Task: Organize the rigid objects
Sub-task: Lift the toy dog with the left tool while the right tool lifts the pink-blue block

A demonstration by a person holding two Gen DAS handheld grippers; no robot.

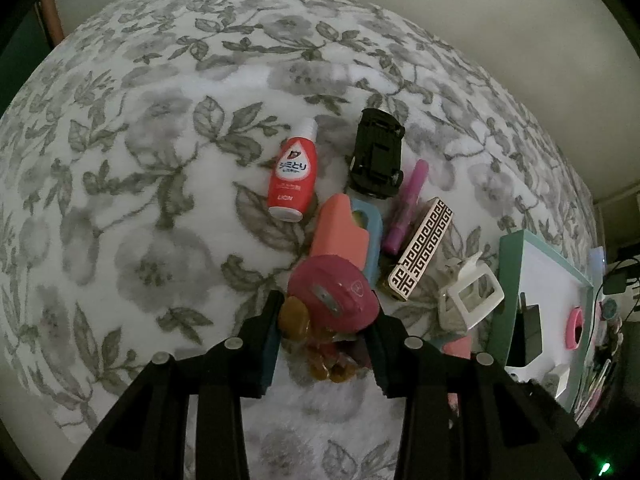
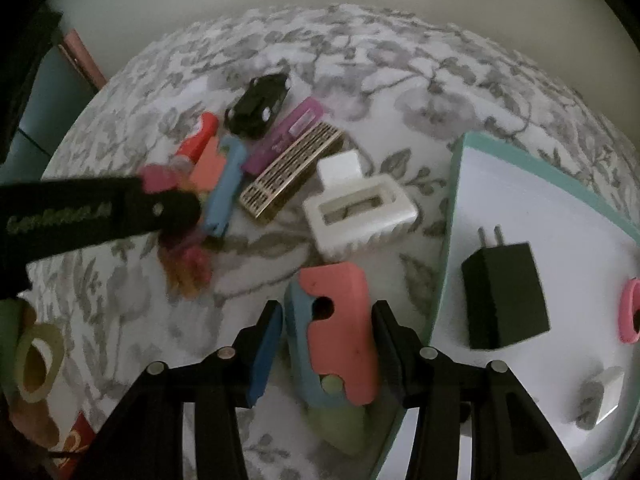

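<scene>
A pile of small objects lies on a floral blanket (image 1: 140,184): a red bottle (image 1: 292,172), a black toy car (image 1: 376,154), a purple pen case (image 1: 404,208), a patterned box (image 1: 420,250), a pink and blue foam piece (image 1: 342,232) and a white clip (image 1: 470,294). My left gripper (image 1: 324,320) is open around a magenta round object (image 1: 334,292) and a bag of candies (image 1: 320,356). My right gripper (image 2: 328,340) is open around another pink and blue foam piece (image 2: 344,332), beside a teal-rimmed white tray (image 2: 452,216).
The tray holds a black charger (image 2: 504,296), a pink ring (image 2: 630,312) and a small white adapter (image 2: 600,400). Tape rolls (image 2: 36,360) lie at the left edge in the right wrist view. A wall stands behind the bed.
</scene>
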